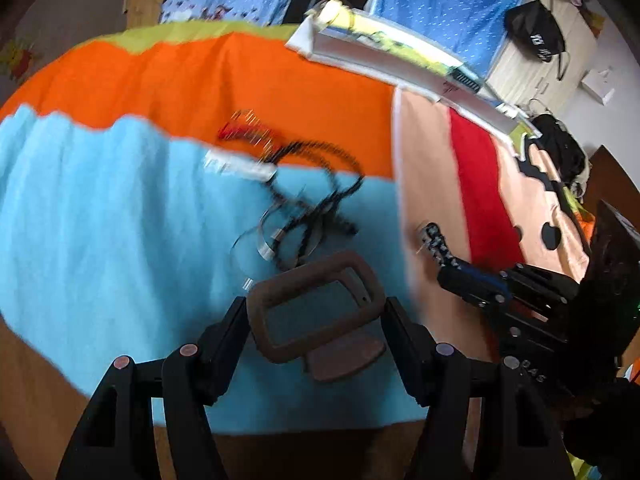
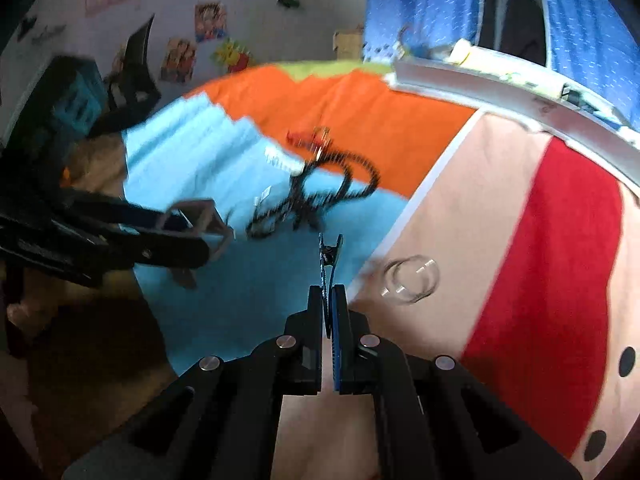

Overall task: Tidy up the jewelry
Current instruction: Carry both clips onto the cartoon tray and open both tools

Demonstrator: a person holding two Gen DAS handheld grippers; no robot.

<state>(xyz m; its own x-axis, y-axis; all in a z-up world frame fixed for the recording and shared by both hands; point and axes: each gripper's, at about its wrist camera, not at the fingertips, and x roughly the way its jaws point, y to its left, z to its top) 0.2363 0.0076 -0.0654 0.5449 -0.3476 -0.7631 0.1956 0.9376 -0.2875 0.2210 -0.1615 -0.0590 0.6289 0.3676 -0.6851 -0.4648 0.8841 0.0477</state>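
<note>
My left gripper (image 1: 316,312) is shut on a small brown jewelry box (image 1: 314,306) with an open top, held above the blue cloth; it also shows in the right wrist view (image 2: 200,220). My right gripper (image 2: 329,294) is shut on a dark blue hair clip (image 2: 329,264) that sticks out past the fingertips; the clip also shows in the left wrist view (image 1: 440,246). A tangle of black bead necklaces (image 1: 316,200) with a red and gold piece (image 1: 244,130) and a white piece (image 1: 240,166) lies on the cloth ahead. Clear bangles (image 2: 410,278) lie on the pink cloth.
A cloth of blue (image 1: 100,220), orange (image 1: 240,76), pink and red (image 2: 560,260) patches covers the table. A long white box (image 1: 400,64) lies along the far edge. Blue curtains hang behind. A black bag (image 1: 536,36) sits on a cabinet at the right.
</note>
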